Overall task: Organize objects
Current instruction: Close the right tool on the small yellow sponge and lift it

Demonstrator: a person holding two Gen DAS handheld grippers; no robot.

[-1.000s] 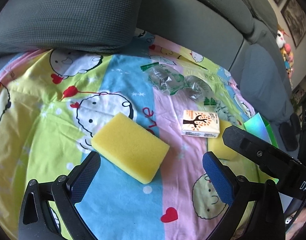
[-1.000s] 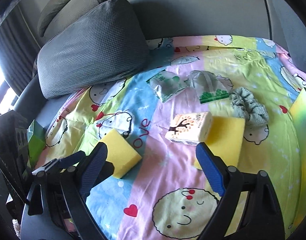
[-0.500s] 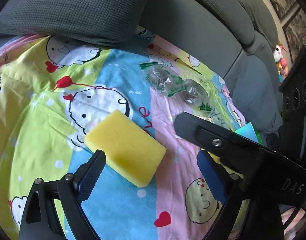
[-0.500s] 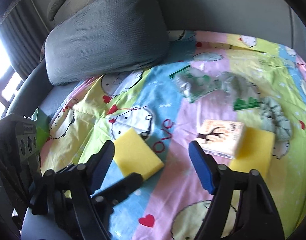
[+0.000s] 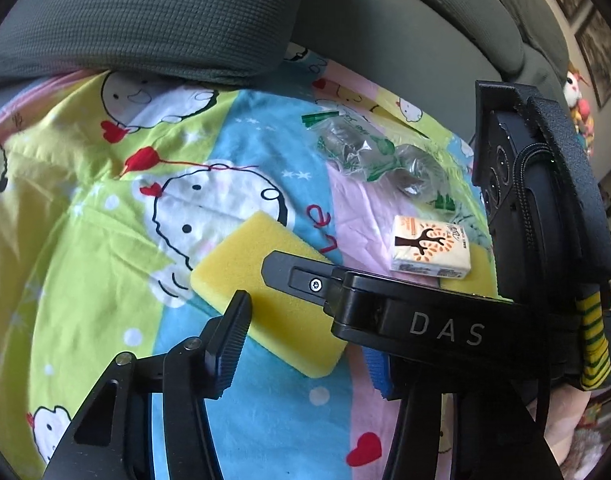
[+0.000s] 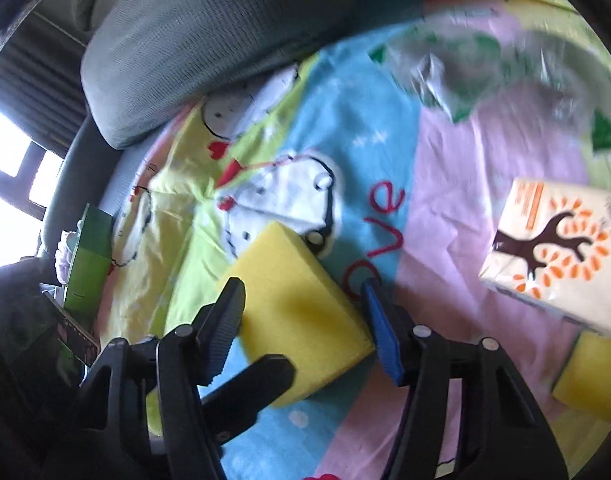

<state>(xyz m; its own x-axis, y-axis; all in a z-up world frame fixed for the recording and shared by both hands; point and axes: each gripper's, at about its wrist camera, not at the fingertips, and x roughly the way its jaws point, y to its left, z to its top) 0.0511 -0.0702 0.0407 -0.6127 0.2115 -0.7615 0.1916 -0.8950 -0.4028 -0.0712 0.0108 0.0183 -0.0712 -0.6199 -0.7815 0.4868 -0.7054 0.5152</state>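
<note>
A yellow sponge [image 5: 241, 256] lies on the cartoon bedsheet [image 5: 85, 240]; it also shows in the right wrist view [image 6: 301, 312]. My right gripper [image 6: 303, 324] is open, its jaws on either side of the sponge. My left gripper [image 5: 305, 344] is open just before the sponge, and the right gripper's body crosses over it. A tissue pack [image 5: 429, 250] rests on a second yellow sponge [image 6: 593, 380]; the pack also shows in the right wrist view [image 6: 561, 256]. Clear plastic bags [image 5: 369, 156] lie beyond.
A grey cushion [image 5: 145, 20] lies at the back against the sofa backrest [image 5: 405, 40]. A green box [image 6: 85, 260] stands past the sheet's left edge in the right wrist view.
My right gripper has moved left and down across the left gripper, and its jaws now straddle the near sponge. The left gripper has edged closer to the sponge.
</note>
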